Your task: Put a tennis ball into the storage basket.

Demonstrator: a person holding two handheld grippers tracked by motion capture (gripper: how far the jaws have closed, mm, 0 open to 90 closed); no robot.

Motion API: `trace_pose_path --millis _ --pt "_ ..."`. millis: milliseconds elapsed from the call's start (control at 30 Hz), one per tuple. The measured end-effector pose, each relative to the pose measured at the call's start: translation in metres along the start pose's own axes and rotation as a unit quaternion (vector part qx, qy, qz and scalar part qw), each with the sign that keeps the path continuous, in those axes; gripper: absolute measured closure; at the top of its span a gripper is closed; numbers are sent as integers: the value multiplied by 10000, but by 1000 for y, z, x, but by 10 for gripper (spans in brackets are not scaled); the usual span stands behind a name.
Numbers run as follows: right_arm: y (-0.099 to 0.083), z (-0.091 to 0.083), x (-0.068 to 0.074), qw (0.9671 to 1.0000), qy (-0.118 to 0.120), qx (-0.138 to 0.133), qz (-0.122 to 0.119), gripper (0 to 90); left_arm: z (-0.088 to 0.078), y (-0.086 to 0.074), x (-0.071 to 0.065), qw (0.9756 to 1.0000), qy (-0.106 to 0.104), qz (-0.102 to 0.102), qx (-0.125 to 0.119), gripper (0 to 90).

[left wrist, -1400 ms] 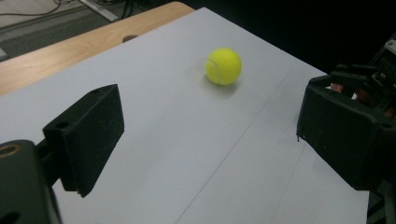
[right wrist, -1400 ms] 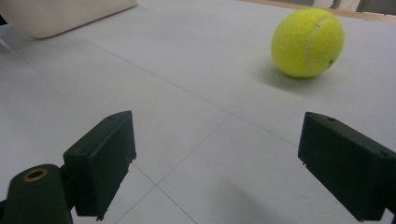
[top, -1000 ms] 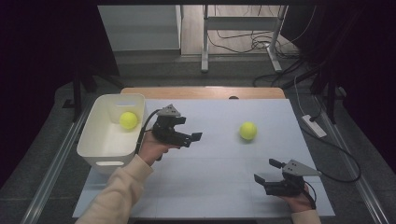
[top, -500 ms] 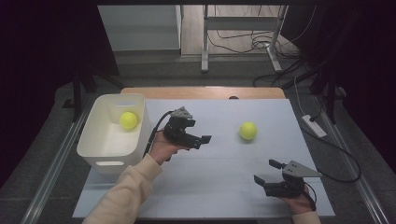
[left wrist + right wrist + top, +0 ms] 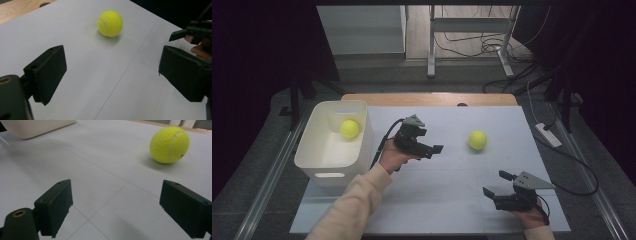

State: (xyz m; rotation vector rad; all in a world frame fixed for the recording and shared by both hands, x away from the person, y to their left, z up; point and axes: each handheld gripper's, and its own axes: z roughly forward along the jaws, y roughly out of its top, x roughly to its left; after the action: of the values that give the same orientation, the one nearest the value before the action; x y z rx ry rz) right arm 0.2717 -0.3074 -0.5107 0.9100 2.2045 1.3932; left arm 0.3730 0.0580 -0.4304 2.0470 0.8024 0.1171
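Note:
One yellow tennis ball (image 5: 477, 140) lies on the white table sheet, right of centre. A second yellow ball (image 5: 349, 128) rests inside the white bin (image 5: 319, 160) at the left. My left gripper (image 5: 430, 150) hovers between bin and loose ball, open and empty, its jaws pointing toward that ball. In the left gripper view the ball (image 5: 110, 23) sits well ahead of the spread jaws (image 5: 112, 75). My right gripper (image 5: 496, 183) rests near the front right, open and empty. The right gripper view has the ball (image 5: 169, 145) far ahead of its jaws (image 5: 117, 207).
The sheet (image 5: 452, 200) covers most of a wooden table (image 5: 427, 99) whose bare strip runs along the back. A power strip (image 5: 548, 134) and cables lie on the floor at the right. The bin's corner (image 5: 37, 127) appears top left in the right gripper view.
My left gripper has moved to the right, away from the bin and closer to the loose ball, still open. The right gripper has stayed put.

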Motion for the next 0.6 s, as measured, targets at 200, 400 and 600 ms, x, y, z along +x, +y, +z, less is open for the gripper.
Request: trace_pose_path --millis 200,400,600 --pt "0 0 0 10000 16 -10 -11 114 8 4 -1 10000 -26 4 16 87" --pt "0 0 -1 10000 7 -16 6 114 20 9 -1 10000 -25 32 73 86" --pt "0 0 -1 10000 0 -10 10 114 27 11 0 9999 -80 28 77 86"
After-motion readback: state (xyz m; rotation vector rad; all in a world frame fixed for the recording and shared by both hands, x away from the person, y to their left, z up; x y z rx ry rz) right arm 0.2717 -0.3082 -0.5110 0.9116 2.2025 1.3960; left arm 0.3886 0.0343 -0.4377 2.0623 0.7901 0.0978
